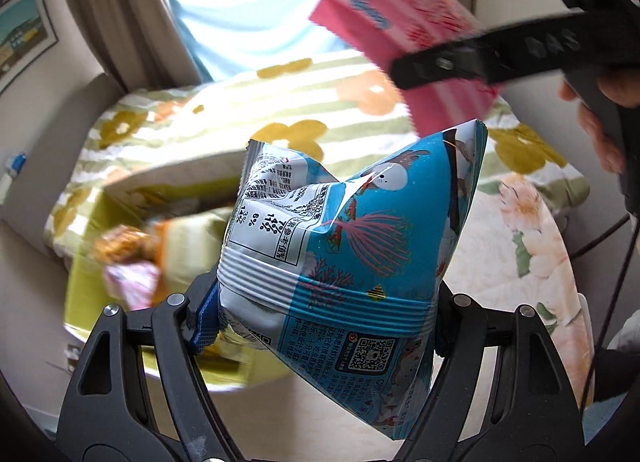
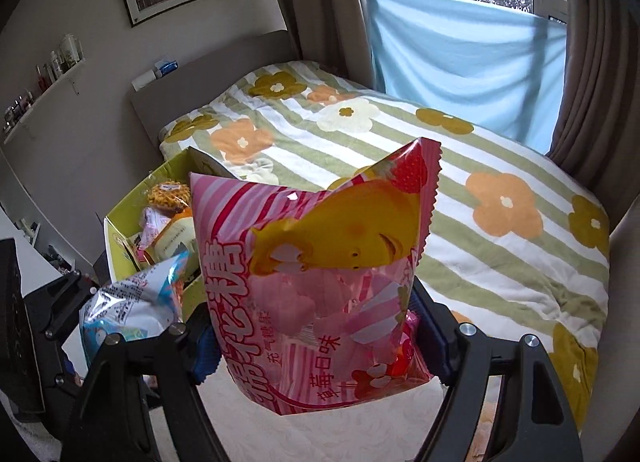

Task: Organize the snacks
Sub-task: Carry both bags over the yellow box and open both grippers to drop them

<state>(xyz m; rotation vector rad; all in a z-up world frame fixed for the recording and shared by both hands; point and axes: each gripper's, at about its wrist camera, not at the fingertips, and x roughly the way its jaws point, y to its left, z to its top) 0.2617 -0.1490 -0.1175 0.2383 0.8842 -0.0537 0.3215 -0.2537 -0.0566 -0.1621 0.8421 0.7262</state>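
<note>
The left claw (image 1: pixel 326 302) is clamped on a puffy blue-and-white foil snack bag (image 1: pixel 344 230); the right claw (image 2: pixel 316 326) is clamped on a pink striped marshmallow bag (image 2: pixel 316 262), both above a yellow-green cardboard box (image 2: pixel 120 238).

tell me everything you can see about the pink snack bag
The pink snack bag is a puffy, glossy plastic pouch with pink and white stripes, a yellow cartoon figure, a strawberry near its top corner, red Chinese lettering and a zigzag-cut sealed edge. A clear patch shows pink marshmallow-like pieces inside. It looks sealed and stands roughly upright, lifted in the air in front of the bed, clamped low down between the blue pads of the right gripper. Nothing else touches it.
</note>
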